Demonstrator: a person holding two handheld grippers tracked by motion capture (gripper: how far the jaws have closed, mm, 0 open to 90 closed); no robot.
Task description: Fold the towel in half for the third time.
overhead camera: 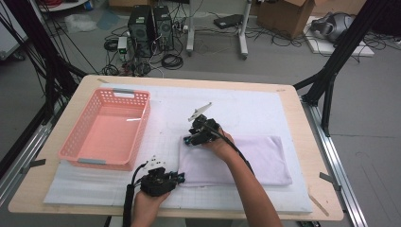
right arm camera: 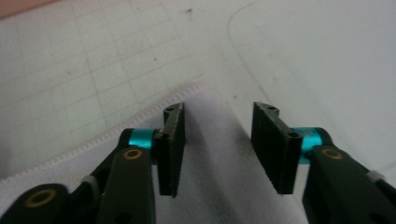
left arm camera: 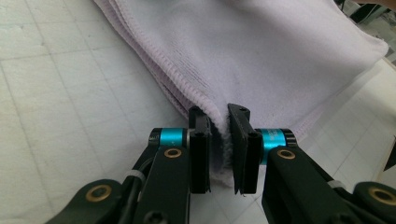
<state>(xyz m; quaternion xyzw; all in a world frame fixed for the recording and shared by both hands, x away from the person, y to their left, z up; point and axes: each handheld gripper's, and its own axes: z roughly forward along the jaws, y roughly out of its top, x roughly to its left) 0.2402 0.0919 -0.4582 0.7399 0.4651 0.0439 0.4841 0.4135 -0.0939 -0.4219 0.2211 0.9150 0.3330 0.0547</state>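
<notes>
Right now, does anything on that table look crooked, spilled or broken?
Nothing stands out. The folded pale lilac towel lies flat on the white gridded mat, one corner pinched in the left gripper. The pink plastic basket sits upright. No spill or damage shows.

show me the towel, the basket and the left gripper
towel (overhead camera: 265, 158), high view, flat top of the fold
basket (overhead camera: 78, 142), high view, left wall
left gripper (left arm camera: 219, 140), left gripper view, between its fingertips
</notes>
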